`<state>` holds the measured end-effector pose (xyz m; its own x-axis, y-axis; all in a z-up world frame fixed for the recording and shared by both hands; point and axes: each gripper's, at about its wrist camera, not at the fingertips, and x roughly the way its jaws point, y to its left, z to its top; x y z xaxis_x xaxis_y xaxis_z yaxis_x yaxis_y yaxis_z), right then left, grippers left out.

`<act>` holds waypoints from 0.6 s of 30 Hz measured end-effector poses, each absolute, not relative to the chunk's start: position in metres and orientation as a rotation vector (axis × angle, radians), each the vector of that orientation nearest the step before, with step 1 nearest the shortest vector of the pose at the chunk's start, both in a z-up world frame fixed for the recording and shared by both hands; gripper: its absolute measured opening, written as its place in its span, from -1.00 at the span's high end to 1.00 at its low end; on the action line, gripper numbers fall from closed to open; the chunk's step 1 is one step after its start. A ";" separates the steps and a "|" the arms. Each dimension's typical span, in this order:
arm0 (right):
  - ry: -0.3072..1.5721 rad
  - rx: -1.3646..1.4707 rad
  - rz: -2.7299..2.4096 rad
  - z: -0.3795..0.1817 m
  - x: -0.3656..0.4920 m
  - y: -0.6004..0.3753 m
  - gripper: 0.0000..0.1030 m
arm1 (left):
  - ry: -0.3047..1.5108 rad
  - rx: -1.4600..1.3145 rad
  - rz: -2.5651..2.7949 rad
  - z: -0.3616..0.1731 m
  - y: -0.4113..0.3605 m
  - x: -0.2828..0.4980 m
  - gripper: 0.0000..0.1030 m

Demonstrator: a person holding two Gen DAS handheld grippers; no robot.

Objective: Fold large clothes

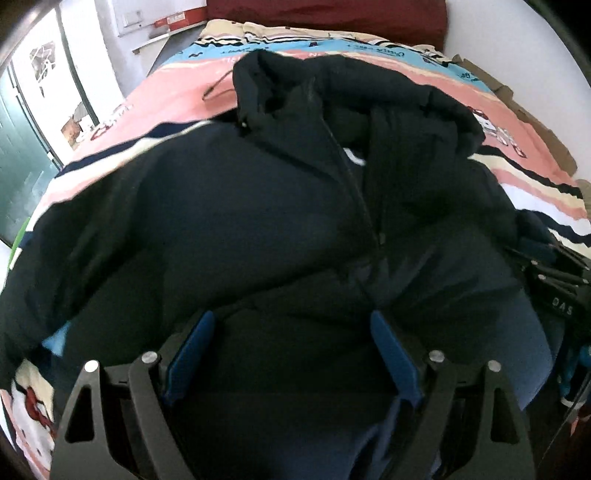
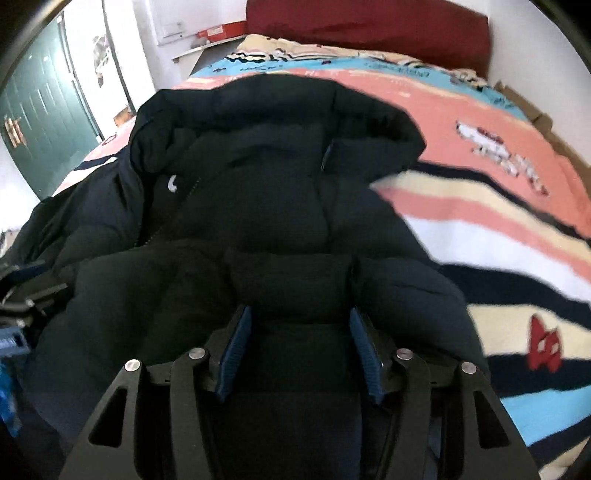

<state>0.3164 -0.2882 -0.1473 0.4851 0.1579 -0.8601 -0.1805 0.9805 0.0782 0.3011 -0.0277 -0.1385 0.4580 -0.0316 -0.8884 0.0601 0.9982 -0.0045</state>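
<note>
The left gripper [image 1: 291, 350] stands wide apart, the right gripper [image 2: 301, 350] is opening; both hold nothing, poised over the near hem of the dark puffer jacket [image 1: 258, 221], spread on the striped bedspread [image 2: 498, 229] (hood far). Folding seems barely begun.

One dark puffer jacket [image 1: 258, 229] lies on one bed [image 1: 177, 85] with one striped blanket [image 2: 480, 206], one red pillow [image 2: 369, 26], and two grippers, four blue fingers [image 1: 192, 354].

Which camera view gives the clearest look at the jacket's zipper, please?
The left wrist view: the zipper runs down the middle of the jacket. The right wrist view shows only a short stretch at its left.
</note>
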 end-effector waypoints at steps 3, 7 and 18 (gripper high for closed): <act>1.060 -0.039 0.229 -0.152 0.314 -0.288 -0.06 | 1.097 0.052 -0.057 -0.140 -0.033 0.297 -0.68; 1.072 -0.058 0.248 -0.150 0.309 -0.285 -0.06 | 1.116 0.072 -0.058 -0.136 -0.039 0.283 -0.68; 1.096 -0.139 0.235 -0.130 0.278 -0.285 -0.06 | 1.103 0.075 -0.082 -0.111 -0.039 0.248 -0.67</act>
<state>0.2780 -0.2855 -0.1303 0.4360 0.1201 -0.8919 -0.2568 0.9664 0.0047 0.2482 -0.0388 -0.1114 0.4482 -0.0289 -0.8935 0.1035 0.9944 0.0198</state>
